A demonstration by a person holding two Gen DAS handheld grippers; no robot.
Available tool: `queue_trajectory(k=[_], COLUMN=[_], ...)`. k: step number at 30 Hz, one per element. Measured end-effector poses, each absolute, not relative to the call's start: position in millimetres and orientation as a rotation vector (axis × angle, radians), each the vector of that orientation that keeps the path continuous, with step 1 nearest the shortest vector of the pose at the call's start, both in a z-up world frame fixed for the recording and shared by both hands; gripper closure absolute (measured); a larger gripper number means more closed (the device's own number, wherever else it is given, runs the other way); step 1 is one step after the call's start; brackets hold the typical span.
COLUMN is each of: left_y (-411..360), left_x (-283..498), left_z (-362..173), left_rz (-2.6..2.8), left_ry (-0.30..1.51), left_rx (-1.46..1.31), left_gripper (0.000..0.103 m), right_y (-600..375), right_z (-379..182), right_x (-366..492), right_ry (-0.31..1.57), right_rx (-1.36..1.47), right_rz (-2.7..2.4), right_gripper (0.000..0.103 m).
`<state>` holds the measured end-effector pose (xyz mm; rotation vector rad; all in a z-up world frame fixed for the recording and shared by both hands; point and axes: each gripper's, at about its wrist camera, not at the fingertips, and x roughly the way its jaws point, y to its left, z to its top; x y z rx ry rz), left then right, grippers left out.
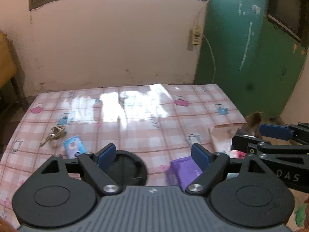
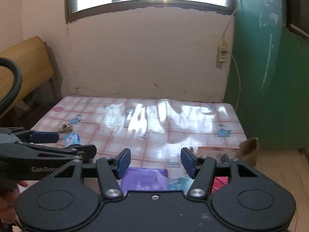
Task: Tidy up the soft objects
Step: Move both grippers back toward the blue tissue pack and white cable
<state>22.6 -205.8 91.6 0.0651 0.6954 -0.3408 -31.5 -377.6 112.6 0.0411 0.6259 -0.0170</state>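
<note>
Near the left edge of the table (image 1: 135, 119) lies a small blue packet (image 1: 74, 146); a purple pack (image 1: 185, 169) rests at the near edge. The left tongs (image 1: 153, 154) and the right tongs (image 2: 155, 159) both stand wide apart, gripping nothing. I think the glossy cloth may let a soft pack slide away when pinched. Readable writing: "DAS", "GenRobo".

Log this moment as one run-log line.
left gripper open, empty | right gripper open, empty | purple packet on table | nothing grasped
</note>
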Motion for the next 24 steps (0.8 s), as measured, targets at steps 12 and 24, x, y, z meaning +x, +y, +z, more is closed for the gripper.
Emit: queue_trajectory(k=[12, 24], left_y=[-145.9, -81.3], left_x=[46.8, 109.2], left_z=[91.6, 53.8], left_rz=[-0.237, -0.038], left_ry=[0.707, 0.761], left_rx=[0.018, -0.034], left_gripper=[0.016, 0.008], right_y=[-315.0, -283.1], right_z=[112.1, 120.8], right_x=[9.6, 36.8], right_ry=[0.636, 0.602], right_rx=[0.01, 0.015], right_rz=[0.086, 0.176], right_gripper=[0.033, 0.033])
